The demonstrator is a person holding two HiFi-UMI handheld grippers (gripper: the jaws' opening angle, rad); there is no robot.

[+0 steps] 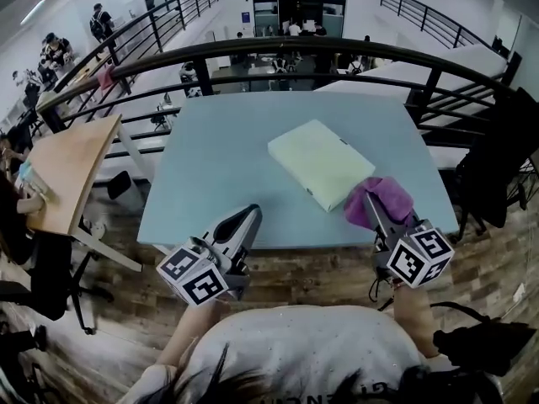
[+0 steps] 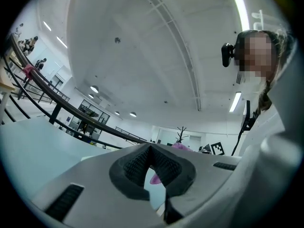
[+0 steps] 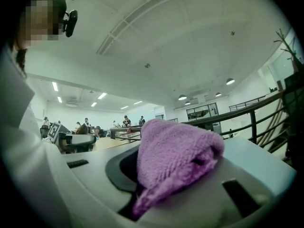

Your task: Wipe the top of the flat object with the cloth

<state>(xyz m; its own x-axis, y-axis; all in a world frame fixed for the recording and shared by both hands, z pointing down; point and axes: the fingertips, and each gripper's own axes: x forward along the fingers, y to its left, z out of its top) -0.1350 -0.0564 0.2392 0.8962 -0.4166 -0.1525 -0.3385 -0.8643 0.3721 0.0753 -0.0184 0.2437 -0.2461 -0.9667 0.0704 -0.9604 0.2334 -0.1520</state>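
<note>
Head view: pad (image 1: 320,162) lies flat on the table (image 1: 210,175), right of centre. Right gripper (image 1: 371,202) clamps the purple cloth (image 1: 383,199), bunched by the pad's near corner; can't tell if they touch. Left gripper (image 1: 249,215) is over the near table edge, well apart from the pad. Left gripper view: jaws together, nothing between. Right gripper view: cloth wadded between the jaws, gripped. My read: cloth in hand, wiping not started, whole top left. No legible writing; only square markers on the cubes (image 1: 418,257).
</note>
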